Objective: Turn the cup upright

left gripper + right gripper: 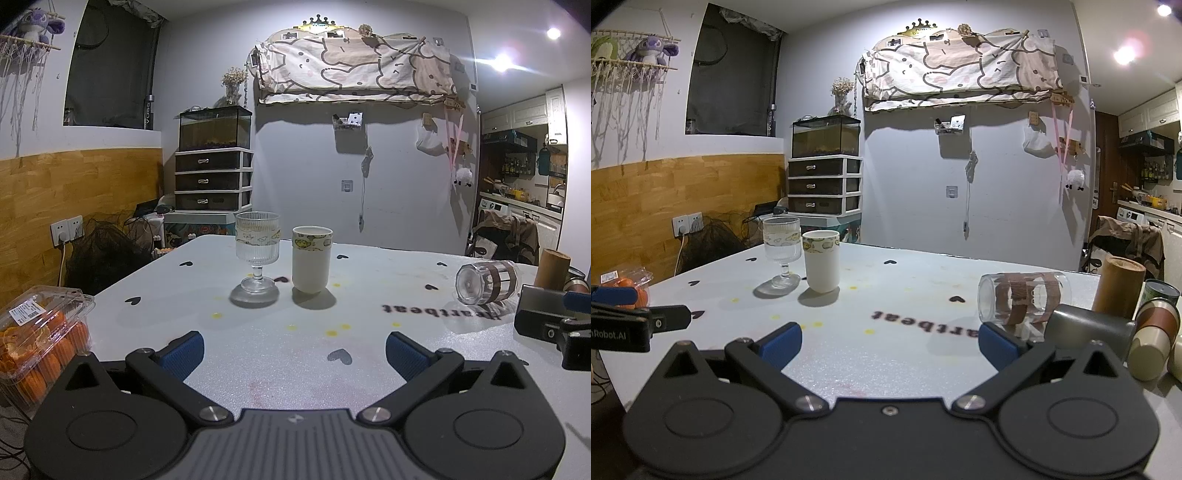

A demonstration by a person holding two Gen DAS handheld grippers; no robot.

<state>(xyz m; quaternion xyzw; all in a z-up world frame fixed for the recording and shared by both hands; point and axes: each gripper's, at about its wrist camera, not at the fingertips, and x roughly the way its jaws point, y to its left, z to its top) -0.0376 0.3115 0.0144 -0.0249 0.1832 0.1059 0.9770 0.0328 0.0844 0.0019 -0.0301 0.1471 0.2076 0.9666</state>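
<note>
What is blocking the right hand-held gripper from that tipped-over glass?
Nothing visible. The clear glass lies on its side just beyond the right hand-held gripper, beside its right finger. A grey cup lies against the glass's far end.

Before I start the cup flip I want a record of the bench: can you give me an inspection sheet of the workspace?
Surface: pale table with heart prints, yellow spots, inverted lettering.
Job's things: clear glass with brown bands lies on its side; stemmed glass and white cup stand upright.
Clutter: box of oranges at left edge; bamboo tube, grey cup and brown-and-cream cup tipped over at right.
Grippers: left gripper and right gripper open, empty.
Cables: plug at wall socket.
Surroundings: drawer unit, kitchen at right.
</note>
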